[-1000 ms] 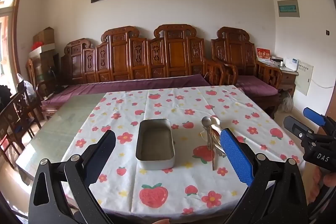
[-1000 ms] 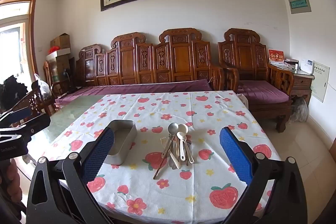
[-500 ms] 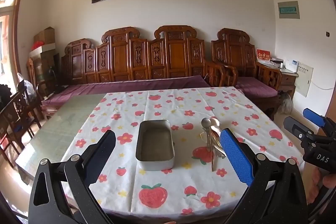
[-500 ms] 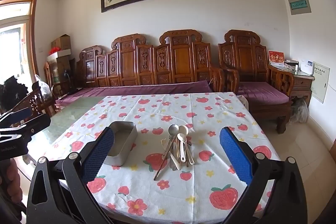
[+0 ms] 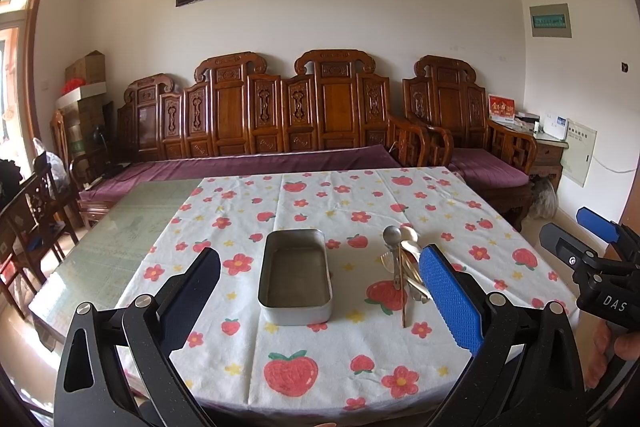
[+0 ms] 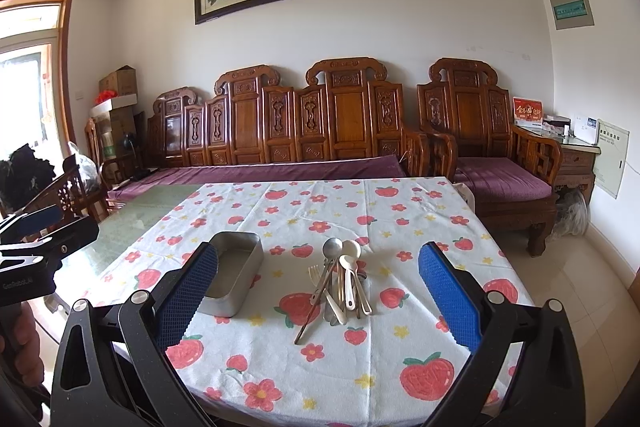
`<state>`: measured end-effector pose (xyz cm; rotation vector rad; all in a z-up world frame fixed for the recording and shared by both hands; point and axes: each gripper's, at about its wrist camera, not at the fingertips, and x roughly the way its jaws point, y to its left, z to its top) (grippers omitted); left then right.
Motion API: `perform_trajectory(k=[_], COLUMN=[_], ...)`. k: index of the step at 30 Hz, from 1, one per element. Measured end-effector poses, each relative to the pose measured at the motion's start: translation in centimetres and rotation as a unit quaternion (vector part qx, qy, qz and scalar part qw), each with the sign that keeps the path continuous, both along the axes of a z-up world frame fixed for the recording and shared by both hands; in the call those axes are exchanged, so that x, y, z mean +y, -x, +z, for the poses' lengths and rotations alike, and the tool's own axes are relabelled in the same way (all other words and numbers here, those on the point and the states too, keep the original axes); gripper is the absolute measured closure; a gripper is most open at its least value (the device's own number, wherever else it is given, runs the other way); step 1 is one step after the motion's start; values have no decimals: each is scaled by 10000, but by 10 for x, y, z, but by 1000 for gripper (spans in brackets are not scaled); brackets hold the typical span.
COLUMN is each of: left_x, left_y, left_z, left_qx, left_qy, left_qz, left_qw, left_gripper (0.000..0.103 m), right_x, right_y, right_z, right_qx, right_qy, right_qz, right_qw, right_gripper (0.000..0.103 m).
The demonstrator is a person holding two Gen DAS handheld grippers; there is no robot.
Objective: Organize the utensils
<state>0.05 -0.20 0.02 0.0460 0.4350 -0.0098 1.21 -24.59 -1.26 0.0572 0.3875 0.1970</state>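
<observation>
A pile of utensils (image 6: pixel 344 283) lies on the flowered tablecloth: spoons, a fork and chopsticks, heads pointing away. It also shows in the left wrist view (image 5: pixel 404 267). An empty metal tin (image 5: pixel 295 275) sits left of the pile, also in the right wrist view (image 6: pixel 234 273). My left gripper (image 5: pixel 320 299) is open and empty, held above the near table edge, facing the tin. My right gripper (image 6: pixel 318 301) is open and empty, facing the pile.
The tablecloth (image 5: pixel 360 195) covers the right part of a glass-topped table (image 5: pixel 120 235). A carved wooden bench (image 5: pixel 280 115) with purple cushions stands behind. Dark chairs (image 5: pixel 36 211) stand at the left. The other gripper shows at each view's side (image 5: pixel 600 267).
Both grippers have shifted slightly; the right wrist view has tilted a little so the table sits lower in frame. Nothing on the table has moved.
</observation>
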Motion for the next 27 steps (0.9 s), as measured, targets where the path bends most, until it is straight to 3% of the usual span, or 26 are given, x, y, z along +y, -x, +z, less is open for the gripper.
perform_trajectory(k=[15, 27], left_x=[-8, -7], left_y=[5, 6], left_z=[21, 22], left_qx=[-39, -61], left_qy=[17, 29], left_qz=[-20, -29], left_qw=[10000, 10000], left_gripper=[6, 6], right_x=[0, -1], right_y=[1, 1], right_z=[0, 1], right_qx=[-12, -16], right_qy=[-4, -7], right_qz=[5, 2], right_qw=[10000, 10000], right_gripper=[2, 2])
